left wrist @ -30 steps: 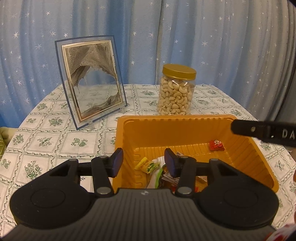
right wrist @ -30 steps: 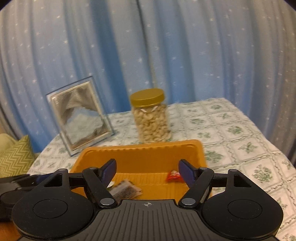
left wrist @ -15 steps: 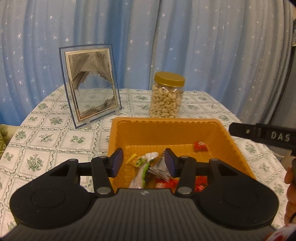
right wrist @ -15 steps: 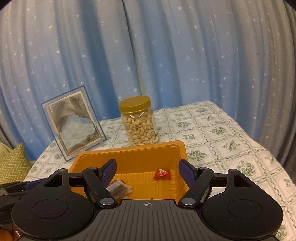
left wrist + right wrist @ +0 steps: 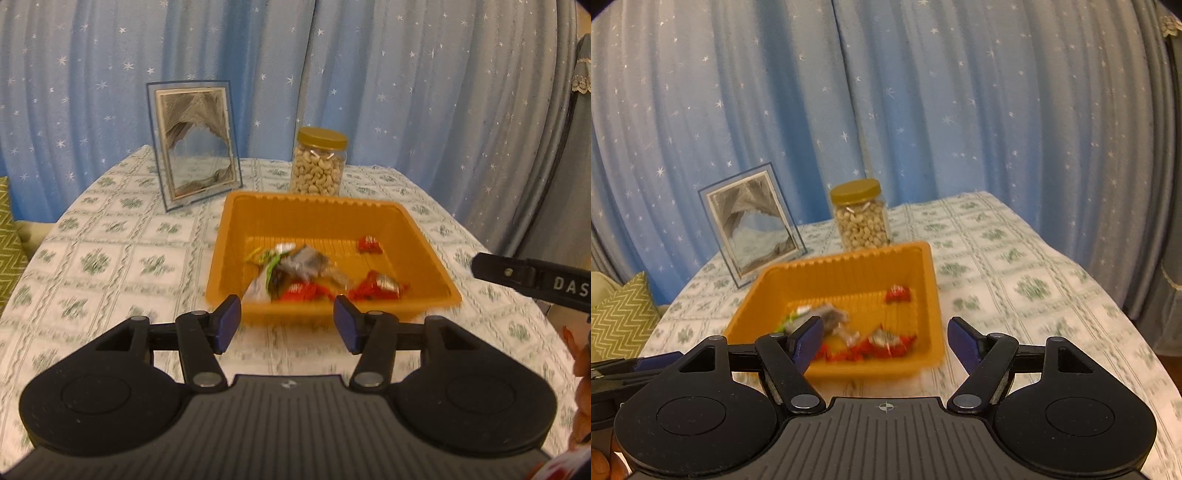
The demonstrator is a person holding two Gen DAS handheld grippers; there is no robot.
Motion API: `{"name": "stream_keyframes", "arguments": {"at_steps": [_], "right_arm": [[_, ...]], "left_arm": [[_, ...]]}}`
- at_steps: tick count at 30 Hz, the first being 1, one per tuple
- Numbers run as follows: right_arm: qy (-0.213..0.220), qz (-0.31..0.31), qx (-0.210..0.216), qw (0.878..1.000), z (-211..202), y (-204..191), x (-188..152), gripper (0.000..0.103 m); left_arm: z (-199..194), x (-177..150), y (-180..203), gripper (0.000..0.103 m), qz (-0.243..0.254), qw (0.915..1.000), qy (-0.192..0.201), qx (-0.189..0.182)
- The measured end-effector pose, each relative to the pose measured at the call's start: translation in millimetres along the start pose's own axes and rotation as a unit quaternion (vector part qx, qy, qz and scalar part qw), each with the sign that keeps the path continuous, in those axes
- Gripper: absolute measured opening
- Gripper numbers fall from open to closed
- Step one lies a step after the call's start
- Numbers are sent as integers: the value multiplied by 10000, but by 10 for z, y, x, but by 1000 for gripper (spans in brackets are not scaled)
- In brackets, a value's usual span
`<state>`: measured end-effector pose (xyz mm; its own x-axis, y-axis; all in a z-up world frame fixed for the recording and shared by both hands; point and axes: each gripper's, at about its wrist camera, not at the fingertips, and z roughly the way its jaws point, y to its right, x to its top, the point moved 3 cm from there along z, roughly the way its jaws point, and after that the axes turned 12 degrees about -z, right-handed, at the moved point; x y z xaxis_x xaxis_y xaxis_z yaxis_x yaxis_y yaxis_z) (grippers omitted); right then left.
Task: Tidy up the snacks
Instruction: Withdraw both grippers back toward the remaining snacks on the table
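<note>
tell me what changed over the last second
Both grippers drew back from the tray. The left gripper has just been opening its jaws, nothing between them; the right gripper stayed open and empty. Snacks, jar and frame stayed put.

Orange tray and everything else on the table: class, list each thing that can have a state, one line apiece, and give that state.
Orange tray: flat on the tablecloth, holding snacks.
Wrapped snacks: loose in the tray's near half.
Lone red candy: in the tray, apart from the pile.
Cashew jar: upright, gold lid on, nearly full.
Picture frame: standing, leaning back.
Left gripper: jaws have just been opening, empty.
Right gripper: open, empty.
</note>
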<state>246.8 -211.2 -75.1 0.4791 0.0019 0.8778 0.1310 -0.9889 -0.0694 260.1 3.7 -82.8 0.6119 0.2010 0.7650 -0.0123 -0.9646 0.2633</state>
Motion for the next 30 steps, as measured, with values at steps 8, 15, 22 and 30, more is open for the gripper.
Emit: {"name": "stream_keyframes", "arguments": {"at_steps": [8,15,22,30], "right_arm": [[-190,198,-140,9995,-564,80,-442,74],[-279,101,-37,9996,-854,-57,-705,74],[-520,111,59,9986,-994,-150,-998,74],[-666,56,83,9977,-1018,-183,-1127,74]], "left_arm": [[-422,-488,-67,55,-76,9997,-198,117],[-672,-817,-65,56,-59,9991,-382,199],[-861,-1007,-71,64,-63,9985,-484,230],[-863,-1099,-117,70,-157,9979,-580,242]]}}
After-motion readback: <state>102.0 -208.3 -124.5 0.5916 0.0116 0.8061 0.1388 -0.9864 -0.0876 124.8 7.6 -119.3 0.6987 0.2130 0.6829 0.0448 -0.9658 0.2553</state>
